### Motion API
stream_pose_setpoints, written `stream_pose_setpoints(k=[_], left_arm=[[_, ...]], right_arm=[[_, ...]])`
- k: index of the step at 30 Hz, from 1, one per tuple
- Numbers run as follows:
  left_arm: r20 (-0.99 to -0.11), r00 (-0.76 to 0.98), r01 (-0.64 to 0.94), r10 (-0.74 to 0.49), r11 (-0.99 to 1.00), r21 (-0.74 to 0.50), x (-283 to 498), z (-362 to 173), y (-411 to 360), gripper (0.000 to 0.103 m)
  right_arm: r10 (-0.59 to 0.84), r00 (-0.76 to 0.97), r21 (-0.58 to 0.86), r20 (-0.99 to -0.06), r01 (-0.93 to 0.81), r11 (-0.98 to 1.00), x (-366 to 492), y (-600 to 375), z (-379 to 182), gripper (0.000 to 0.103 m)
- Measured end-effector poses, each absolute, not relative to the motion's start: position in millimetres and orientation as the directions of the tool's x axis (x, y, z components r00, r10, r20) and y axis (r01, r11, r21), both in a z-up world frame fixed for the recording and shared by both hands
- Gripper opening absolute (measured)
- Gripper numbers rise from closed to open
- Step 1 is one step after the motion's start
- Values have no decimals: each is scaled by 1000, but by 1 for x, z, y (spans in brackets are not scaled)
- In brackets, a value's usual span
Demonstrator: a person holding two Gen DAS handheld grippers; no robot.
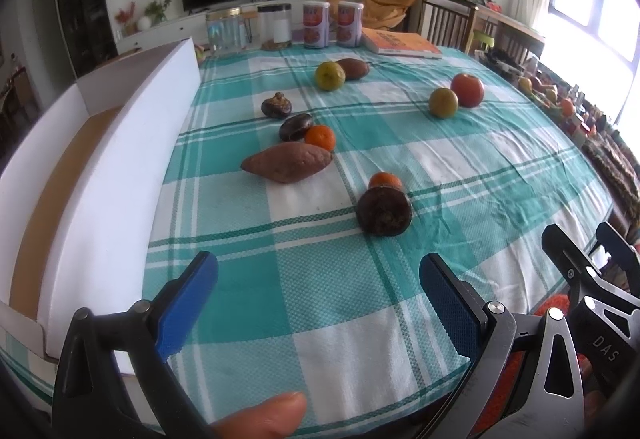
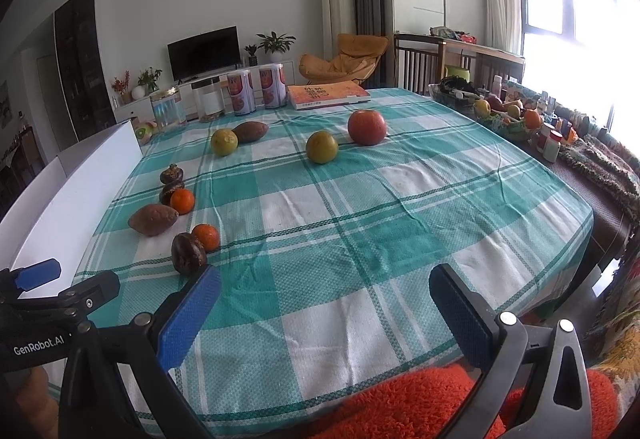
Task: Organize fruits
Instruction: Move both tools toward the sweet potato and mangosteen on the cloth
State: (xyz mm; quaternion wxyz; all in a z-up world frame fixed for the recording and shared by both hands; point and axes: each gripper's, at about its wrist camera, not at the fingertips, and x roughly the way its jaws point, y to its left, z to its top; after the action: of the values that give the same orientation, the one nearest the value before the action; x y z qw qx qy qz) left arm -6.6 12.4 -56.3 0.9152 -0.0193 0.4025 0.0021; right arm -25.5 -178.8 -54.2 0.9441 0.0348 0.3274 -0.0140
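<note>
Fruits lie scattered on a teal checked tablecloth. A dark mangosteen sits nearest, with a small orange behind it. A sweet potato, another small orange and two more dark mangosteens lie further left. Two green-yellow citrus and a red apple lie further back. My left gripper is open and empty above the near cloth. My right gripper is open and empty, right of the nearest mangosteen; the apple is far ahead.
A white open cardboard box stands along the table's left side. Jars, two cans and an orange book stand at the far edge. A cluttered sideboard runs on the right. A chair stands behind the table.
</note>
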Motion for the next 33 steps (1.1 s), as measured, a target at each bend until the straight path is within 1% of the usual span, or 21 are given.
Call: stream_pose_setpoints(k=[23, 26, 33], left_arm=[[-741, 672, -18, -10, 999, -30, -8, -63, 10, 101], [-754, 657, -19, -12, 999, -32, -6, -68, 10, 101], [-818, 574, -35, -22, 998, -51, 4, -88, 18, 101]], right_arm=[[-4, 788, 57, -616, 50, 997, -25, -179, -52, 103], [-3, 787, 59, -617, 50, 997, -24, -180, -52, 103], [-5, 788, 56, -616, 50, 997, -26, -178, -55, 103]])
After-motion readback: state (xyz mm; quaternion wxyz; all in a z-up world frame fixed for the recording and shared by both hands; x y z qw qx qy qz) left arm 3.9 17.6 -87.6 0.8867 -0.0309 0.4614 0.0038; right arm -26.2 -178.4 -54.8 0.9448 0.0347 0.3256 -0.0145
